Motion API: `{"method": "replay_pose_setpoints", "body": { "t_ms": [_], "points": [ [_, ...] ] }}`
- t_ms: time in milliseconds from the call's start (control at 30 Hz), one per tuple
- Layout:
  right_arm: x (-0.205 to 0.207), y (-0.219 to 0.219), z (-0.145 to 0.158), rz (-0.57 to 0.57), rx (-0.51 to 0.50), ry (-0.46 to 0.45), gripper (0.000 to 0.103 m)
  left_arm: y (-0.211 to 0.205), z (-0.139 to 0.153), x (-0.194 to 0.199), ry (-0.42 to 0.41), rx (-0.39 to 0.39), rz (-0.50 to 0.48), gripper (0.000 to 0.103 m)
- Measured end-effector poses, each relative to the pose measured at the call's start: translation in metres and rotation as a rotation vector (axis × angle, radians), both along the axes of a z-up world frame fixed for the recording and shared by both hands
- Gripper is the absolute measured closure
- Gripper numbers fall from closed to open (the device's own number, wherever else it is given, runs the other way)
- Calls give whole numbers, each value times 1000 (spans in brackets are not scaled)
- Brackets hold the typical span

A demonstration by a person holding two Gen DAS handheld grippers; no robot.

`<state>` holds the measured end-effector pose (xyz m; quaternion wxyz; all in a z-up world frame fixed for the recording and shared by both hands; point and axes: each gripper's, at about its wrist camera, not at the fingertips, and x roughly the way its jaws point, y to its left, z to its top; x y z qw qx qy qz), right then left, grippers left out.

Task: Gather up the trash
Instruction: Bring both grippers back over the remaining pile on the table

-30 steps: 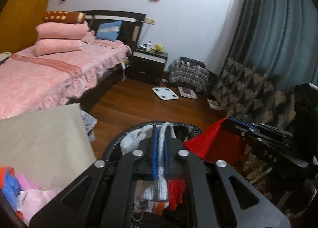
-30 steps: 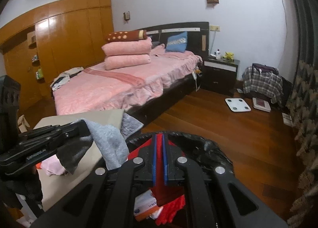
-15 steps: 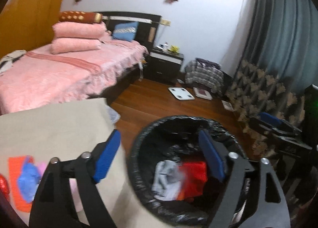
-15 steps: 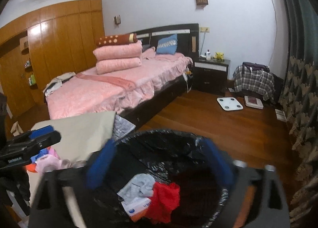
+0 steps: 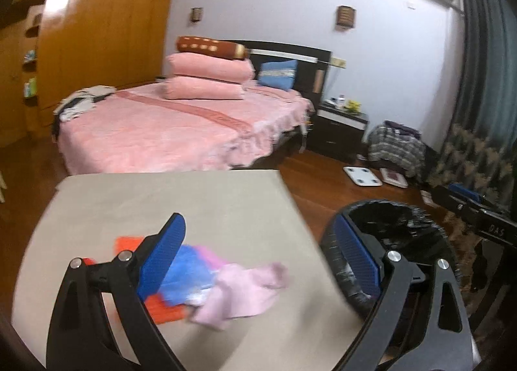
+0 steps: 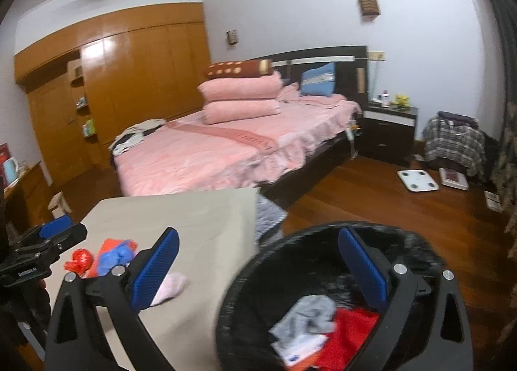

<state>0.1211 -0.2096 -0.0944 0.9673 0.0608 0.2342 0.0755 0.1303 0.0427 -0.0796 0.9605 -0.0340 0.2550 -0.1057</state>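
Both tongs, left (image 5: pixel 260 262) and right (image 6: pixel 258 270), now spread wide, empty, straddling table edge (image 5: pixel 290 196) and bin rim (image 6: pixel 245 274)

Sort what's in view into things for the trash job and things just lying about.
Job: bin, grey rag and red cloth inside it; pink cloth, blue scrap, orange scrap on table.
Lying about: scale, plaid bag, pillows.
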Motion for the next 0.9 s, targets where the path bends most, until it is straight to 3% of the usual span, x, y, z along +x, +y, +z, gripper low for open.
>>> {"method": "replay_pose_setpoints", "body": {
  "t_ms": [400, 900],
  "points": [
    [25, 92, -35, 131, -31, 55, 6, 76, -27, -6, 52, 48, 168, 13],
    [47, 158, -102, 226, -108, 185, 10, 114, -65, -10, 109, 52, 224, 13]
  ]
}}
